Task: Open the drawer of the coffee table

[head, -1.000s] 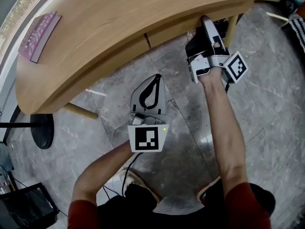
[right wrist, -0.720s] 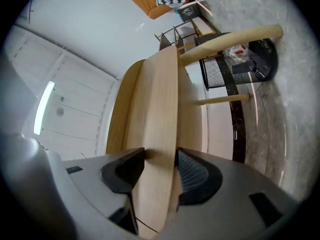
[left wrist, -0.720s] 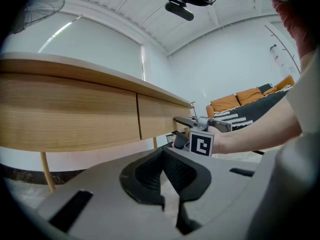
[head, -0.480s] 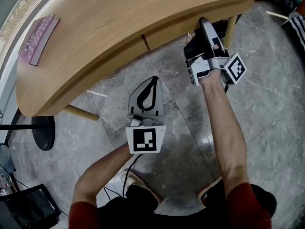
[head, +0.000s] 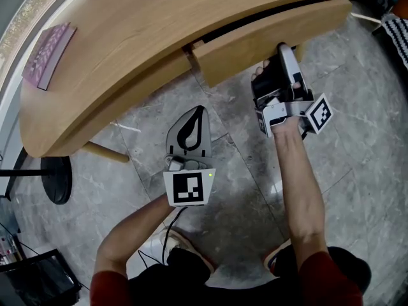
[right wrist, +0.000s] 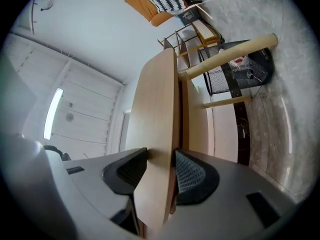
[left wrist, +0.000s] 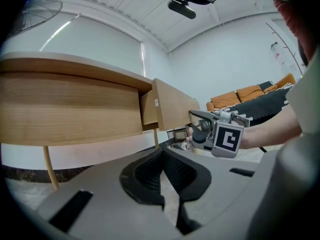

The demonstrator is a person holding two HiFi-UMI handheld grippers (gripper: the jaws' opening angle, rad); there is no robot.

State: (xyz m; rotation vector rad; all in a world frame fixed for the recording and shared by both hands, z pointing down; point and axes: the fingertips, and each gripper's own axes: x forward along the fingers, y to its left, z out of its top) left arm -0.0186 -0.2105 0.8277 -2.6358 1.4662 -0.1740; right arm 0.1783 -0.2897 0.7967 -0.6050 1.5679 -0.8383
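Drawer (head: 268, 37): was partly out from under the surface (head: 146, 30).
Right tool (head: 281, 48): its jaws had just been closing and were clamped on the drawer's front panel.
Left tool (head: 195, 112): jaws were together, empty, well apart from the drawer.
Remaining: probably more pulling.

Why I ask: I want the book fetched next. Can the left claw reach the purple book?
Probably yes. The left claw hangs empty over the floor before the coffee table; the purple book lies on the top's bare left end. It would have to rise above the edge first.
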